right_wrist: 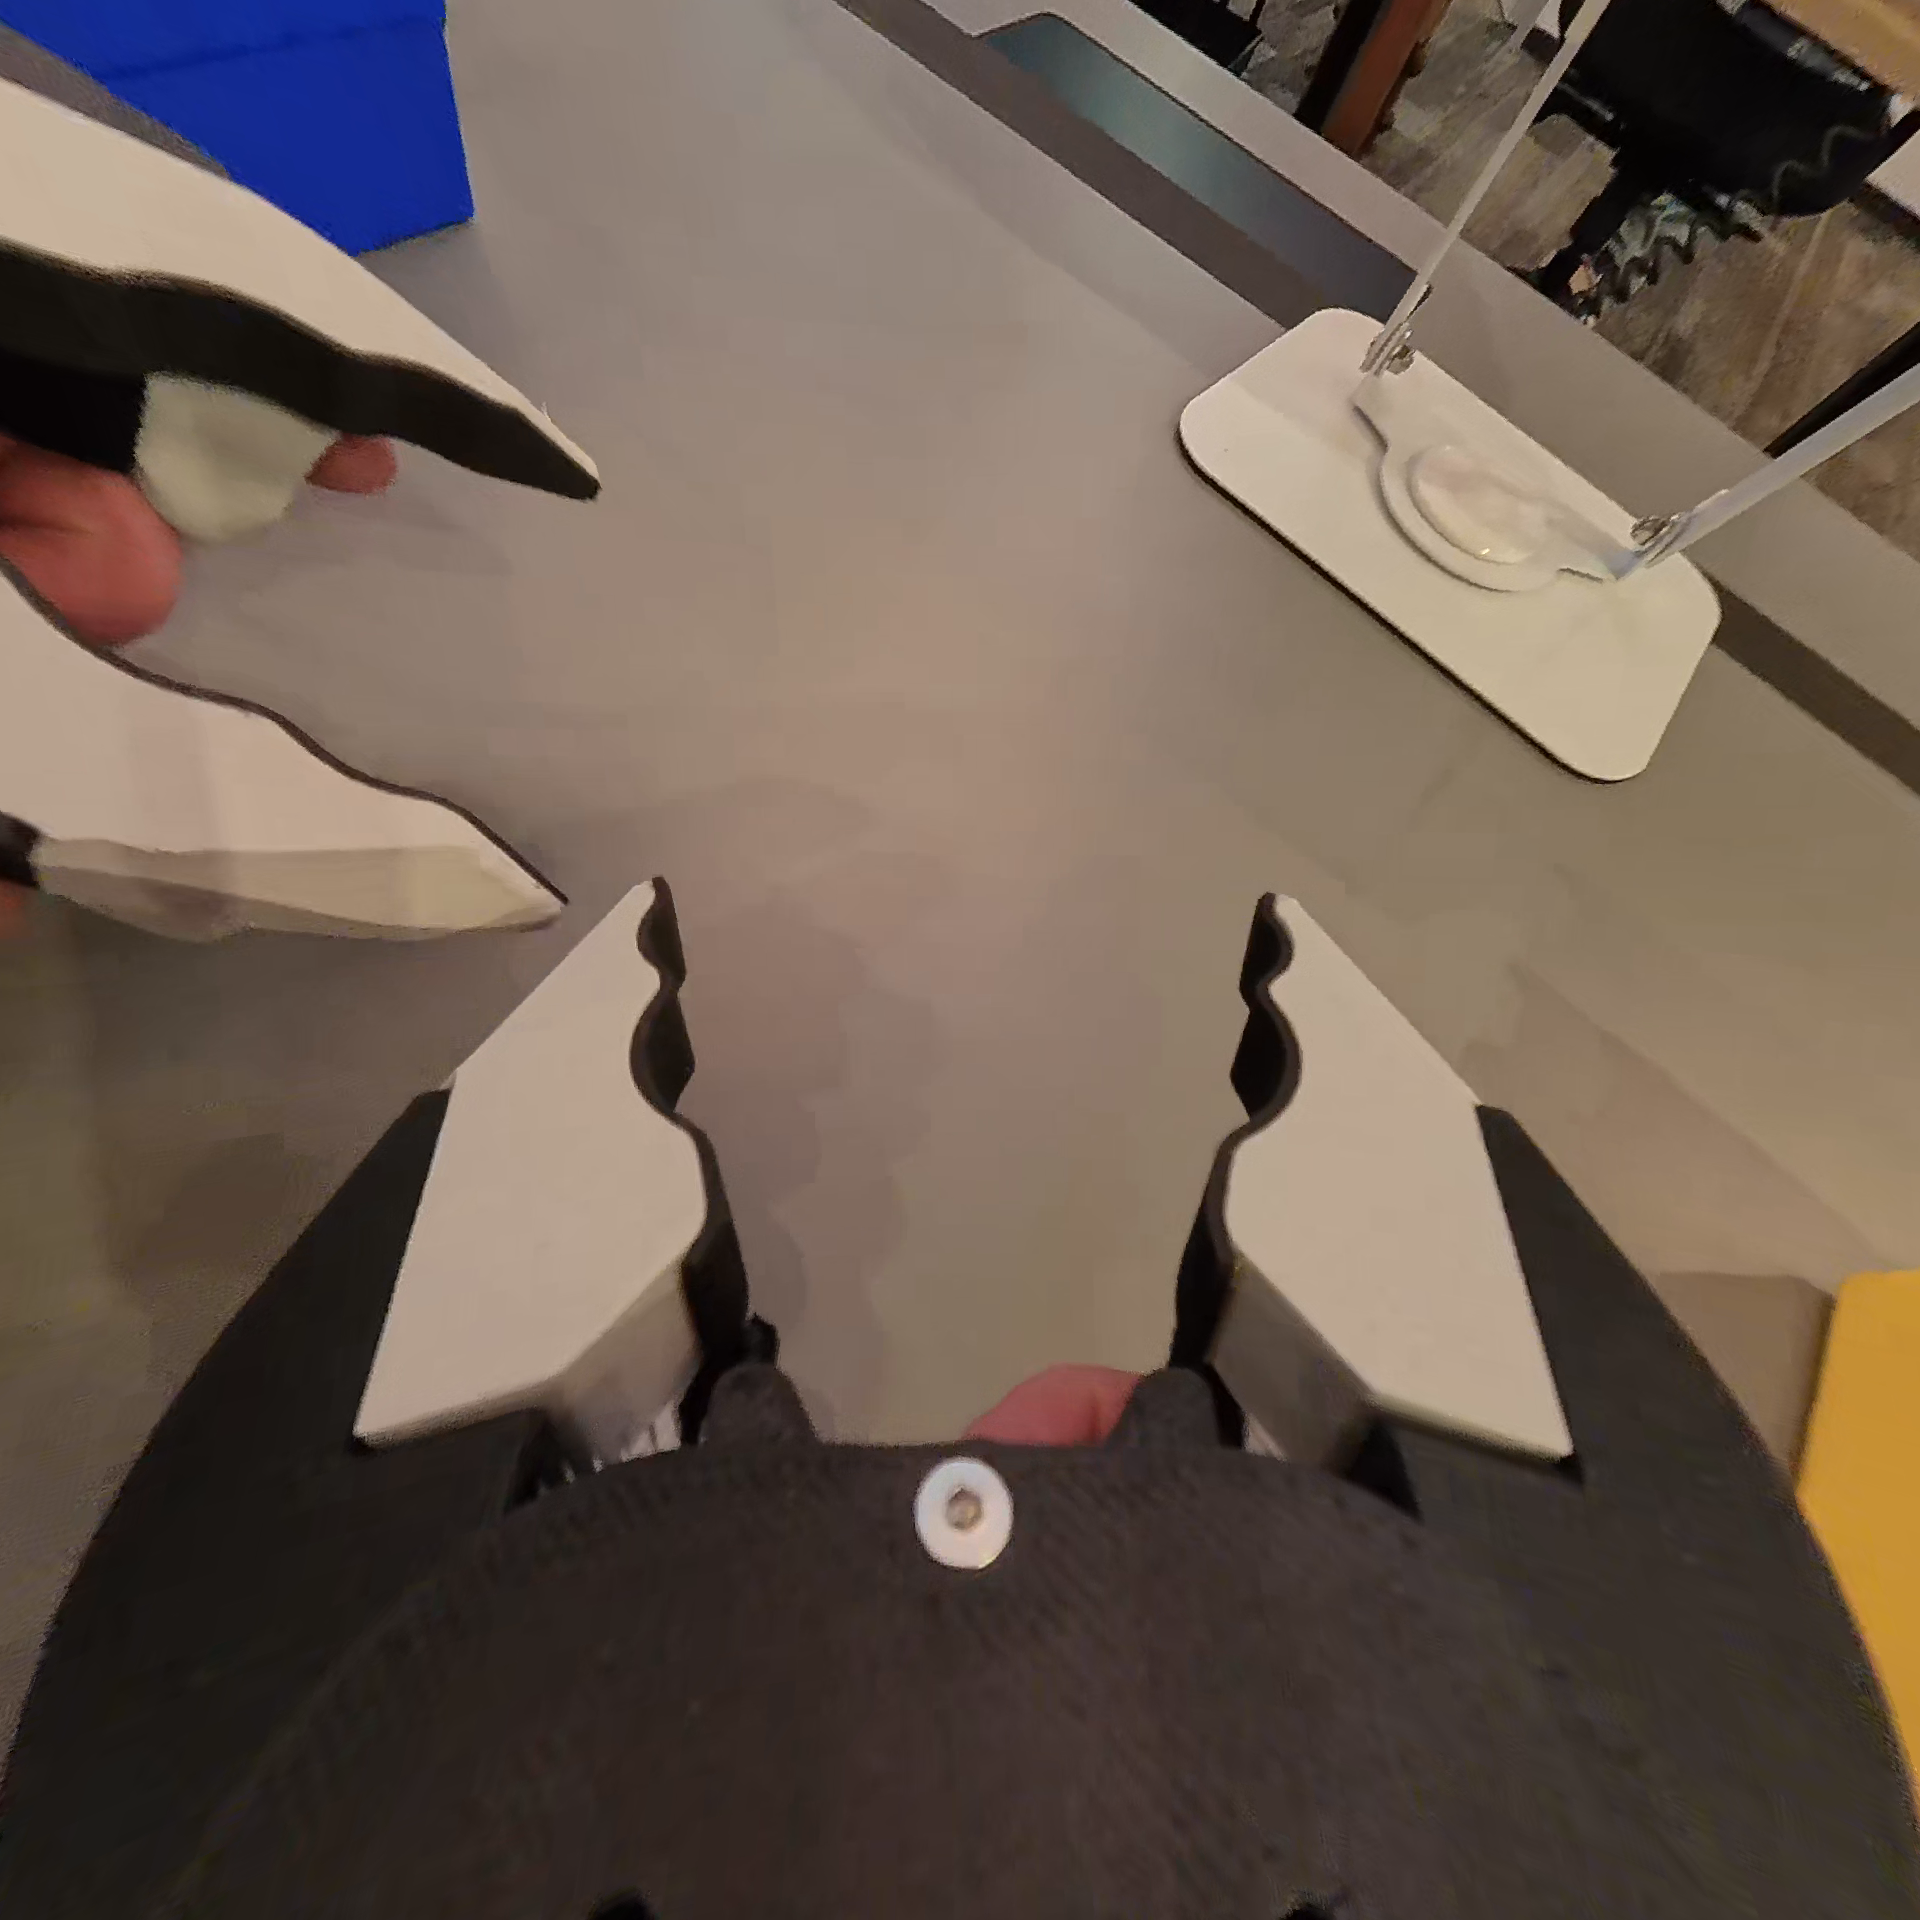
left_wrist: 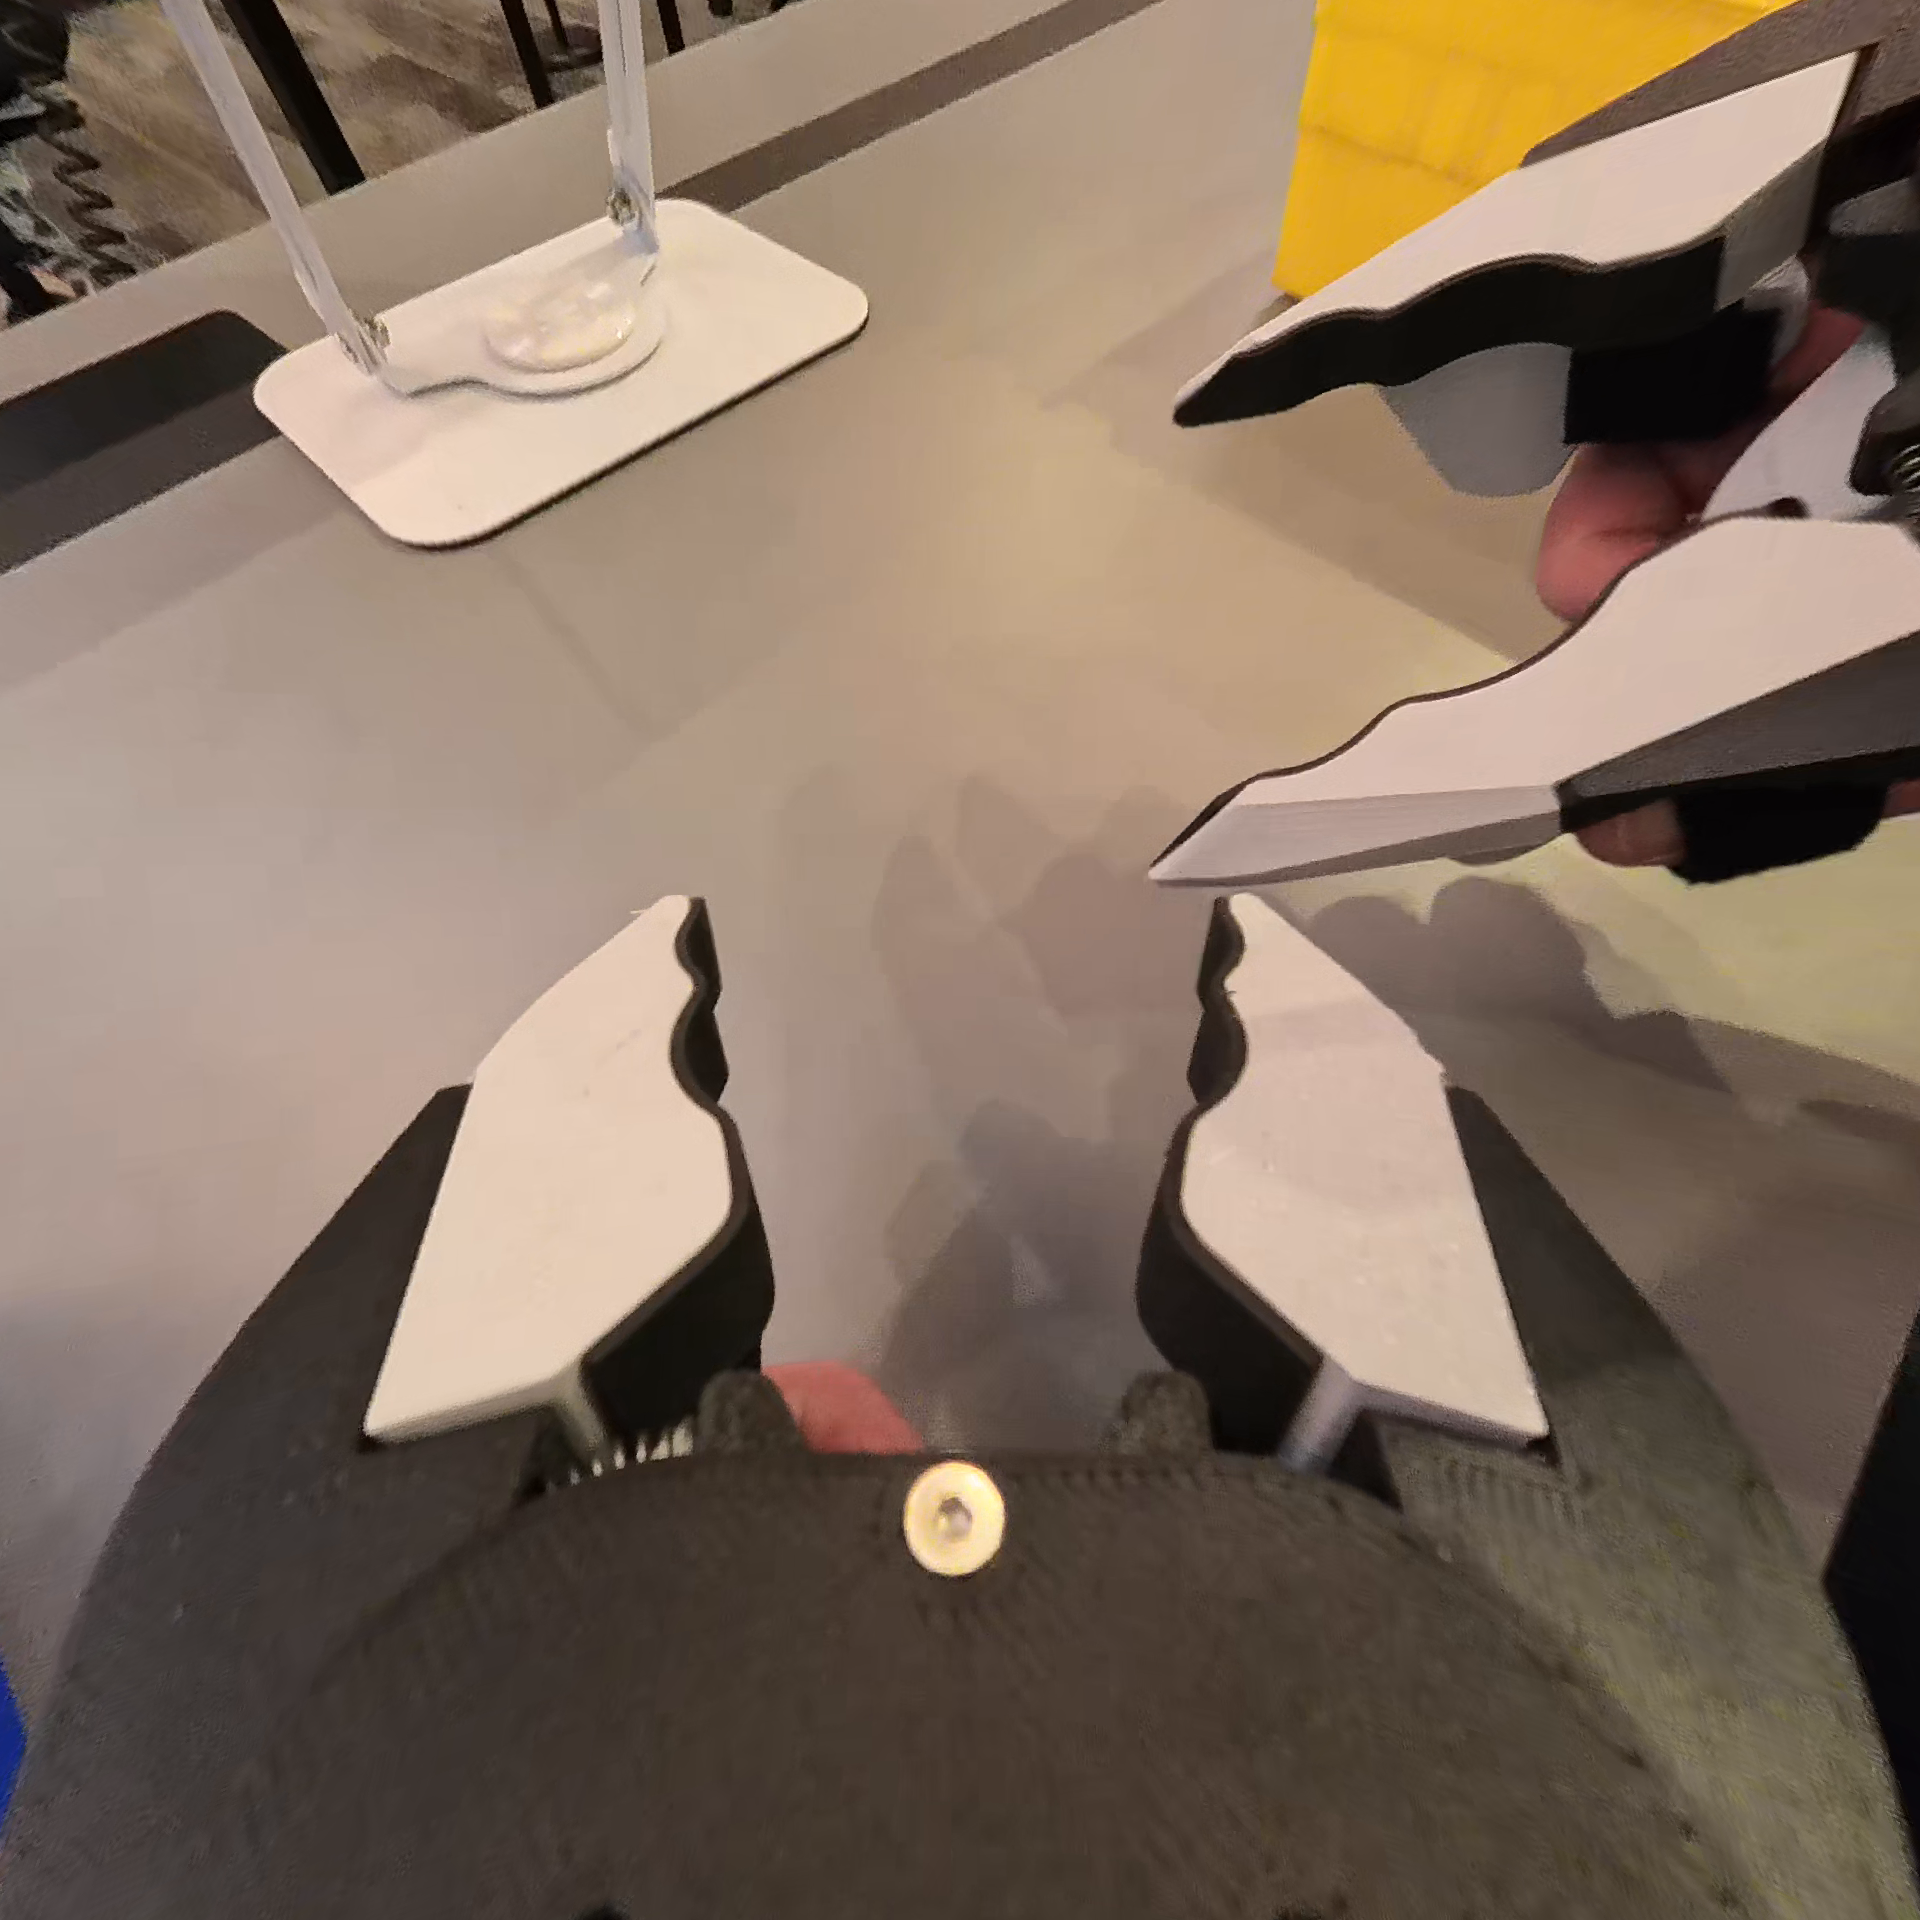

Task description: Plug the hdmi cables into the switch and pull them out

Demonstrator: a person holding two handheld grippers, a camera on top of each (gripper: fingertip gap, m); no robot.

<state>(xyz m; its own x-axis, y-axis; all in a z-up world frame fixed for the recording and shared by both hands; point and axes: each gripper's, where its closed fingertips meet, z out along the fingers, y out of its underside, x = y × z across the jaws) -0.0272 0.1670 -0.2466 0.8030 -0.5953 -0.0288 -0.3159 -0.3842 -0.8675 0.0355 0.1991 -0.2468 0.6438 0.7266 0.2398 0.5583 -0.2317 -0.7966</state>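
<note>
No HDMI cable and no switch shows in either view. My left gripper [left_wrist: 961, 914] is open and empty above the bare grey table [left_wrist: 727, 727]. My right gripper [right_wrist: 961, 904] is open and empty above the same table [right_wrist: 883, 520]. The two grippers are close together, angled toward each other. The right gripper also shows at the right of the left wrist view [left_wrist: 1164, 644], its jaws wide apart, with a person's fingers behind it. The left gripper shows at the left of the right wrist view [right_wrist: 577, 691], also open.
A white stand base [left_wrist: 561, 364] with clear angled legs sits at the back of the table; it also shows in the right wrist view [right_wrist: 1455, 540]. A yellow box [left_wrist: 1434, 135] stands at the right, a blue box [right_wrist: 312, 114] at the left. A dark strip [left_wrist: 790, 135] runs along the far edge.
</note>
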